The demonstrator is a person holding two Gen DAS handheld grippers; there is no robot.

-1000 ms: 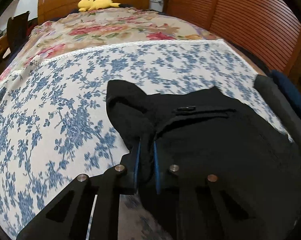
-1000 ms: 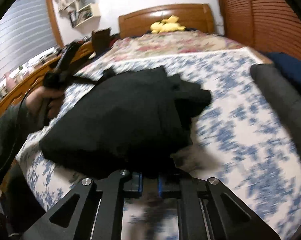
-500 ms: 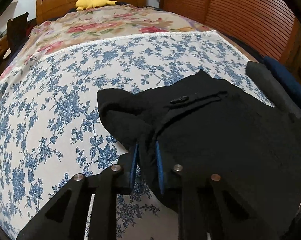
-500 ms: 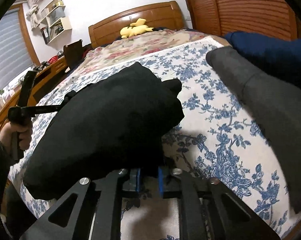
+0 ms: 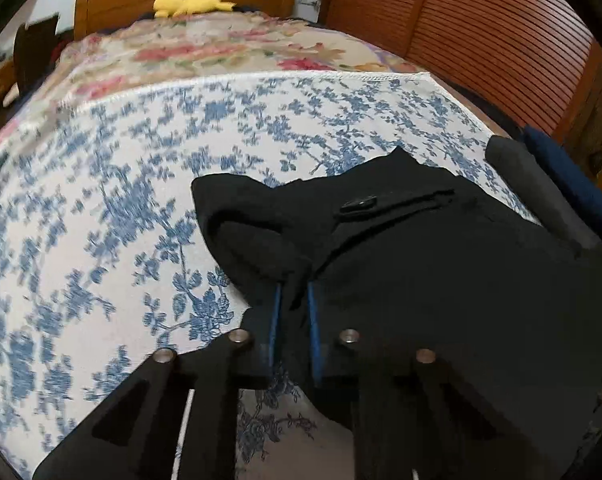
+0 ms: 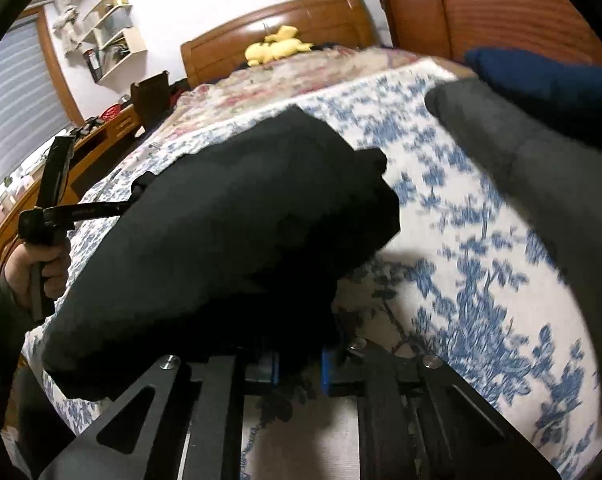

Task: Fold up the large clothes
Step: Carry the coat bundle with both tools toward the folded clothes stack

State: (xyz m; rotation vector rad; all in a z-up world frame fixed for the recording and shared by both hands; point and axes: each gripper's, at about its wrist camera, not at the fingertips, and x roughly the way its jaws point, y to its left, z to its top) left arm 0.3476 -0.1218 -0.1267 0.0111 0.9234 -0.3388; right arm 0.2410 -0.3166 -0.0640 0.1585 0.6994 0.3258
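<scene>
A black garment [image 5: 421,272], folded over and with a small black button [image 5: 357,204] on top, lies on the blue-flowered bedspread [image 5: 101,208]. My left gripper [image 5: 292,300] has a fold of the garment's left edge between its blue pads, and its jaws are closing. In the right wrist view the same black garment [image 6: 241,220] bulges up in front of the camera. My right gripper [image 6: 299,360] has the garment's near right edge between its pads, and its jaws are closing too. A person's hand [image 6: 41,268] holds the left gripper's handle at the far side.
A rolled grey garment [image 6: 541,180] and a navy one [image 6: 541,76] lie at the bed's right edge, close to the black garment. A yellow plush toy [image 5: 193,0] sits by the wooden headboard. Louvred wooden doors [image 5: 481,32] stand on the right, a desk [image 6: 33,184] on the left.
Both grippers carried the black garment a little across the bedspread, toward the grey roll. The right wrist view has rolled. Each pair of pads widened briefly, then narrowed on the cloth.
</scene>
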